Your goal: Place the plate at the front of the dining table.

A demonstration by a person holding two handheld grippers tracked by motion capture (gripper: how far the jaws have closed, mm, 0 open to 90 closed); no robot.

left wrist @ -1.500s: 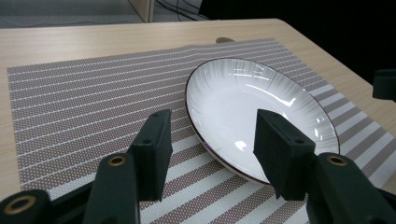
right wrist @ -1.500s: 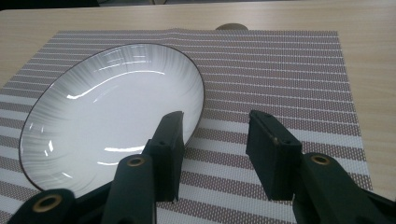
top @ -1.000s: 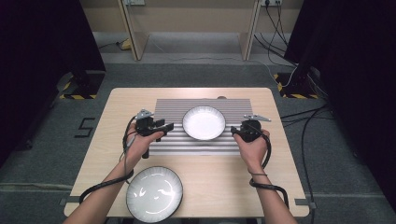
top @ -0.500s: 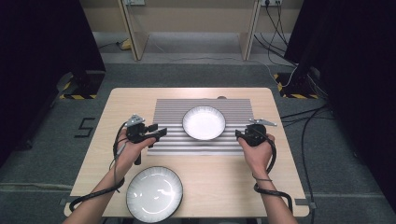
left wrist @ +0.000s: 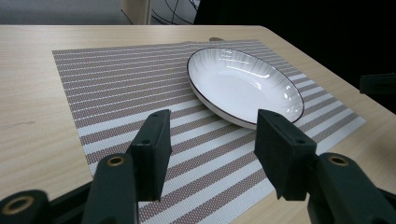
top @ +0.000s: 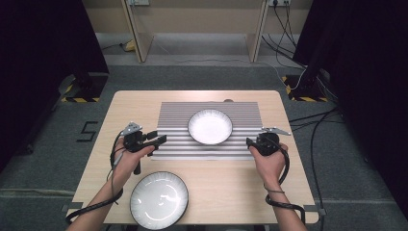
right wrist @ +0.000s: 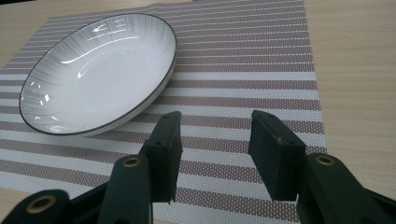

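Left tool (top: 161, 139) empty; floor marking (top: 87, 131) reads "5".

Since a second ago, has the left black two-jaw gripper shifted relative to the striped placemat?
Yes. The left black two-jaw gripper has drawn back off the striped placemat, leftward and toward the person; its open jaws now reach just over the mat's left edge.

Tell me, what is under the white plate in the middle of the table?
The white plate rests on a striped placemat, which lies flat on the wooden table. The mat shows all around the plate; the part directly beneath the plate is covered, so anything there cannot be seen.
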